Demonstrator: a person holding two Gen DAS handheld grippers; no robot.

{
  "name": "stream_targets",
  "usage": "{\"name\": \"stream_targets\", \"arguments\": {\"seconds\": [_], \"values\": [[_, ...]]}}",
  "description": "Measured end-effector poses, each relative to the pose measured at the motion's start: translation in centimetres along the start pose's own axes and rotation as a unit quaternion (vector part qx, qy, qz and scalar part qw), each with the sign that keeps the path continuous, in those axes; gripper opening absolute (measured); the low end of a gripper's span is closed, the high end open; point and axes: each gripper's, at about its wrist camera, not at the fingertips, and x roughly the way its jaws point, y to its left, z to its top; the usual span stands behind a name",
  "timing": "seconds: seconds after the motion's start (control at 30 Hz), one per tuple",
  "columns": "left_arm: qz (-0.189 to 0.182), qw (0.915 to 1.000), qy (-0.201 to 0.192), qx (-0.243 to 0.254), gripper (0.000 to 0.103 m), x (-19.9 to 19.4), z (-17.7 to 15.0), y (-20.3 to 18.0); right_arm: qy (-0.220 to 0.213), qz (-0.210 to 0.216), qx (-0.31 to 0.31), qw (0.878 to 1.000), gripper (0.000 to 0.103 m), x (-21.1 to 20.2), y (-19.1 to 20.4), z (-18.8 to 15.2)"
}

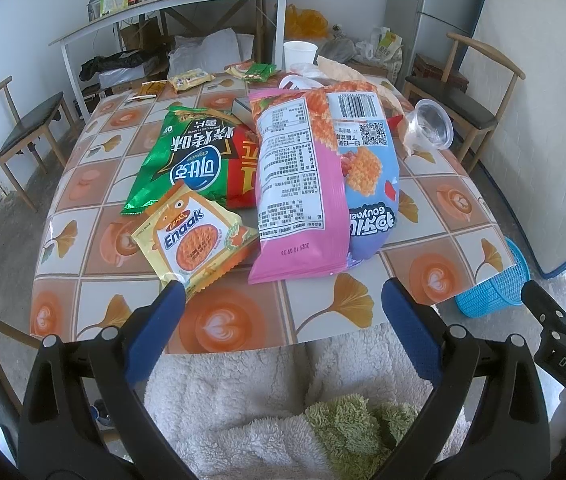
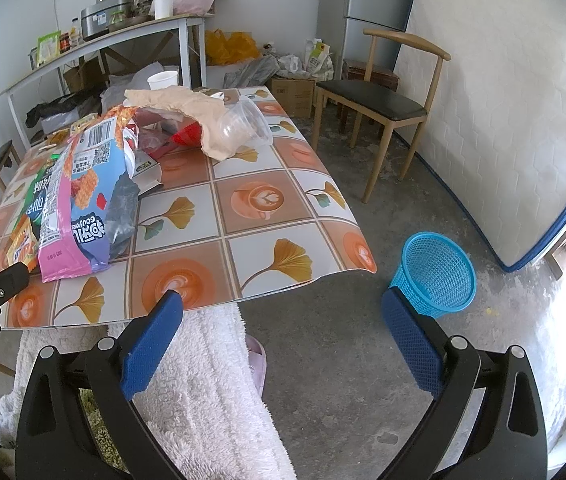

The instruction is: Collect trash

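Snack wrappers lie on the tiled table [image 1: 219, 328]: a yellow Enaak packet [image 1: 195, 244] nearest, a green chip bag [image 1: 191, 160], and a pink-and-blue snack bag [image 1: 315, 176] [image 2: 79, 196]. A clear plastic cup [image 1: 429, 124] [image 2: 245, 120] lies on its side by a beige wrapper [image 2: 187, 108]. A white paper cup [image 1: 299, 54] stands at the far edge. My left gripper [image 1: 283, 300] is open and empty at the table's near edge, its left finger by the Enaak packet. My right gripper [image 2: 283, 308] is open and empty past the table's near right corner. A blue mesh bin [image 2: 437, 276] [image 1: 495, 292] stands on the floor to the right.
Small packets [image 1: 191, 78] lie at the table's far side. Wooden chairs stand at the left [image 1: 15, 132] and right [image 2: 379, 100]. A mattress [image 2: 503, 120] leans on the right wall. A shelf table [image 1: 171, 8] with kitchenware is behind. A fluffy garment [image 1: 267, 408] is below the grippers.
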Motion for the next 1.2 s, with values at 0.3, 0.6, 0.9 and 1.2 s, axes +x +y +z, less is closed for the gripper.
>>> {"name": "stream_targets", "arguments": {"seconds": [0.3,0.6,0.9,1.2], "values": [[0.0,1.0,0.0,0.001,0.094,0.0,0.0,0.0,-0.001,-0.002,0.008,1.0,0.097,0.0,-0.1,0.2],[-0.025,0.9976,-0.063,-0.013,0.095,-1.3,-0.4,2.4,-0.027,0.066,0.031,0.997,0.097,0.1,1.1,1.8],[-0.071,0.9868,-0.128,-0.069,0.094,-1.5,-0.3,8.4,-0.018,0.179,0.041,0.983,0.097,2.6,3.8,4.5],[-0.091,0.9844,-0.06,-0.138,0.094,2.8,0.7,12.3,0.022,0.237,0.052,0.97,0.097,6.4,6.5,6.9]]}}
